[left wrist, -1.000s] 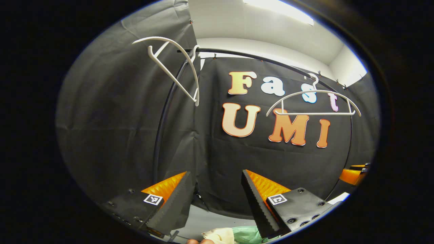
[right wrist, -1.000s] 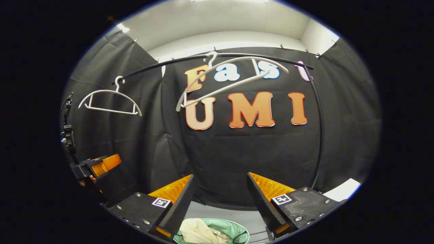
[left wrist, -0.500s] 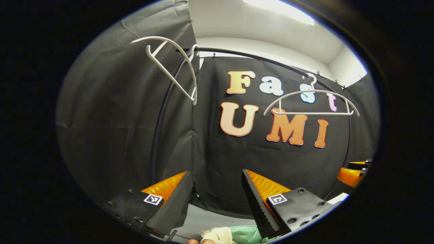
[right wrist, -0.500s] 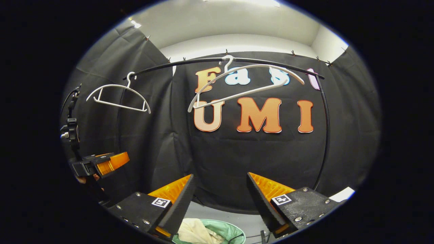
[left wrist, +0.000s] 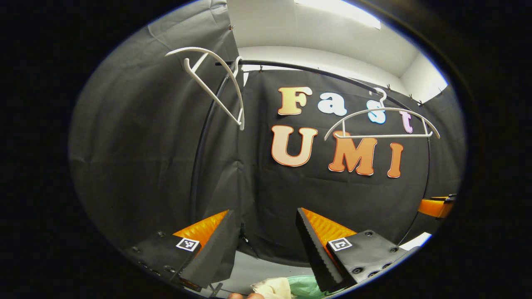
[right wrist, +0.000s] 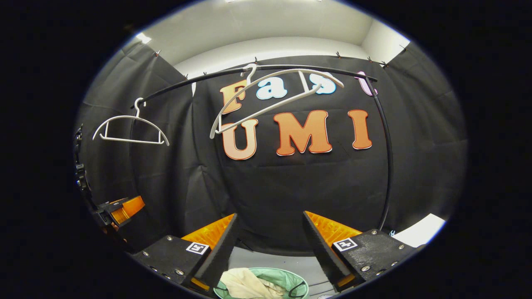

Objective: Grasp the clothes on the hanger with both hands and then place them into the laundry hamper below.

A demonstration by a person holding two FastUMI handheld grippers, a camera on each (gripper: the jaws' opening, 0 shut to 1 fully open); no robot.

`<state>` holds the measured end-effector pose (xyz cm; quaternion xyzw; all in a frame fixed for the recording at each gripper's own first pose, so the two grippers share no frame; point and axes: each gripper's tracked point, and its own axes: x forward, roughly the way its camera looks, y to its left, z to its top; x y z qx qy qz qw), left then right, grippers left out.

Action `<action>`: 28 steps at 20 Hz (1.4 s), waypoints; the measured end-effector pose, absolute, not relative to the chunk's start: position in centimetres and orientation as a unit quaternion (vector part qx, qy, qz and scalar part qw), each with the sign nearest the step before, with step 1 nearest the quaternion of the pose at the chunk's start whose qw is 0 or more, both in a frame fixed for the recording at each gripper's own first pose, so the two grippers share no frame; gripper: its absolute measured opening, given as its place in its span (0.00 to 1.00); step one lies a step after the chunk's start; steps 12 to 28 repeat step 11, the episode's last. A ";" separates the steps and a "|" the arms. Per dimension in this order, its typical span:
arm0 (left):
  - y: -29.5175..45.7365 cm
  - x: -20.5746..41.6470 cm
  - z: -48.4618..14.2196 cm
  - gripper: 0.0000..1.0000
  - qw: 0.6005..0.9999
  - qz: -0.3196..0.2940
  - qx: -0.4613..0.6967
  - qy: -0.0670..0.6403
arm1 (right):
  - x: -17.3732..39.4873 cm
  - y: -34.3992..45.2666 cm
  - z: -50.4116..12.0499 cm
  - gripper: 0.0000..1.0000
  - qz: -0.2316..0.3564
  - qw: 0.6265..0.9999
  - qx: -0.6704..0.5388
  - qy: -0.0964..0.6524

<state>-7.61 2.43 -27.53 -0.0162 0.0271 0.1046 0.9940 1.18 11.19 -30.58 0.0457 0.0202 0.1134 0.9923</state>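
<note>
The cream garment (right wrist: 245,284) lies in the green laundry hamper (right wrist: 291,278) on the floor. Both white hangers (right wrist: 129,131) (right wrist: 274,99) hang bare on the black rail (right wrist: 199,77). Left gripper (left wrist: 266,245) and right gripper (right wrist: 270,245) hover above, jaws spread, gripping nothing.

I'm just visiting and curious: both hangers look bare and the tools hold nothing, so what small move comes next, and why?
Probably just drawing both tools back to rest. The two hangers on the rail are bare, cream clothes already lie in the green hamper below, and the right tool and left tool are open and hold nothing, so nothing seems left to grasp.
</note>
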 end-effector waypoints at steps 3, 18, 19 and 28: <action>2.1 -7.3 -27.7 0.97 0.994 0.101 -0.019 0.030 | 1.2 11.3 -30.6 1.00 0.114 0.992 0.050 0.020; 3.5 -7.8 -27.6 1.00 0.992 0.125 -0.004 0.035 | 1.1 11.8 -30.6 0.93 0.114 0.992 0.048 0.021; 3.5 -7.8 -27.6 1.00 0.992 0.125 -0.004 0.035 | 1.1 11.8 -30.6 0.93 0.114 0.992 0.048 0.021; 3.5 -7.8 -27.6 1.00 0.992 0.125 -0.004 0.035 | 1.1 11.8 -30.6 0.93 0.114 0.992 0.048 0.021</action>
